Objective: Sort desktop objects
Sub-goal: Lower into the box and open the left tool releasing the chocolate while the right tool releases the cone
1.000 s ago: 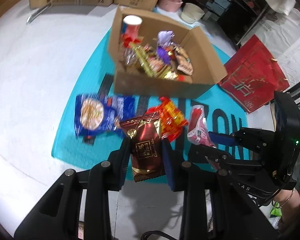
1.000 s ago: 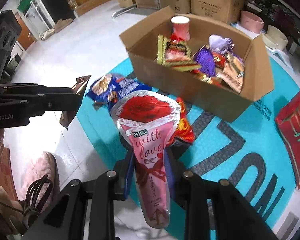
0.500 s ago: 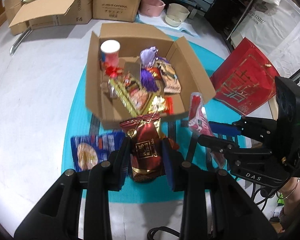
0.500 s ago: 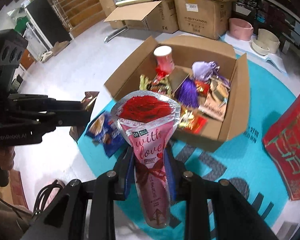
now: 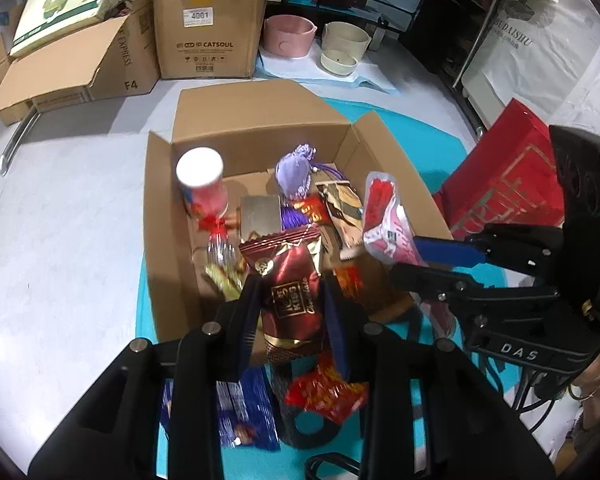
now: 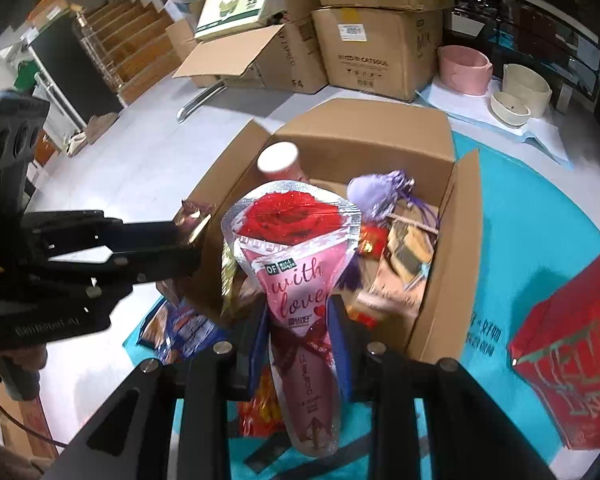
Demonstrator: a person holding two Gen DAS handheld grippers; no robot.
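My left gripper (image 5: 290, 292) is shut on a dark red chocolate packet (image 5: 290, 280), held over the near edge of an open cardboard box (image 5: 256, 120). My right gripper (image 6: 300, 316) is shut on a pink rose-print pouch (image 6: 296, 264) above the same box (image 6: 364, 128); the pouch (image 5: 384, 216) and that gripper (image 5: 414, 258) also show at the right of the left wrist view. The box holds a pink cup (image 5: 202, 184), a purple pouch (image 5: 294, 172) and several snack packets. On the teal mat (image 5: 404, 128) below lie a blue snack bag (image 5: 236, 408) and a red-orange packet (image 5: 324, 392).
A red gift bag (image 5: 508, 176) stands right of the box. Stacked cartons (image 5: 208, 28), a pink tub (image 5: 286, 36) and cream bowls (image 5: 342, 46) sit behind it. Wooden stairs (image 6: 120, 36) are at the far left. White floor surrounds the mat. A person's wrist with a bangle (image 5: 596, 380) shows lower right.
Both grippers have carried their packets forward from above the mat to over the box. The blue bag and red-orange packet now lie beneath the fingers.
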